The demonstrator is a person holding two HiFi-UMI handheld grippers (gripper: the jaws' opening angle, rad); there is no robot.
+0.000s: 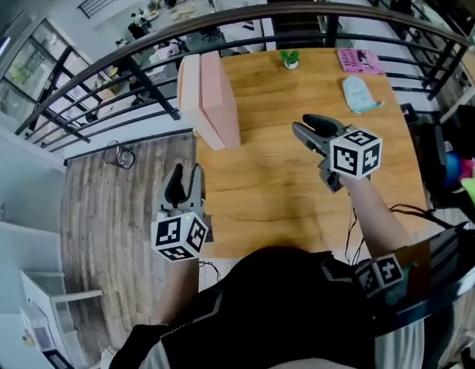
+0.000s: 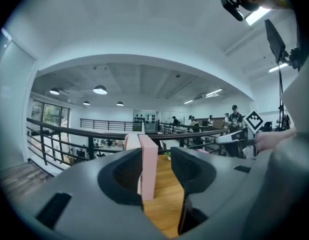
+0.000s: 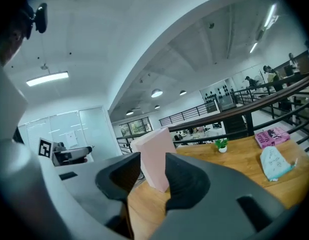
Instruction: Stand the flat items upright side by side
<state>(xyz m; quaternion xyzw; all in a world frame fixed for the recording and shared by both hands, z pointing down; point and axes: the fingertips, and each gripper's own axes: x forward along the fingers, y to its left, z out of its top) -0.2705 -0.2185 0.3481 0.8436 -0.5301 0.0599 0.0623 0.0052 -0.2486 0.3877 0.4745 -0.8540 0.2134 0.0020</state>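
Two pale pink flat rectangular slabs (image 1: 209,98) stand upright side by side at the light wooden surface's (image 1: 276,183) far left corner, seemingly propping each other. The left gripper (image 1: 184,181), off the surface's left edge, and the right gripper (image 1: 313,131), above its middle, are both empty with jaws apart, likely because the task is done.

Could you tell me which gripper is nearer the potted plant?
Right. The right gripper is over the table, short of the potted plant; the left gripper is off its left edge.
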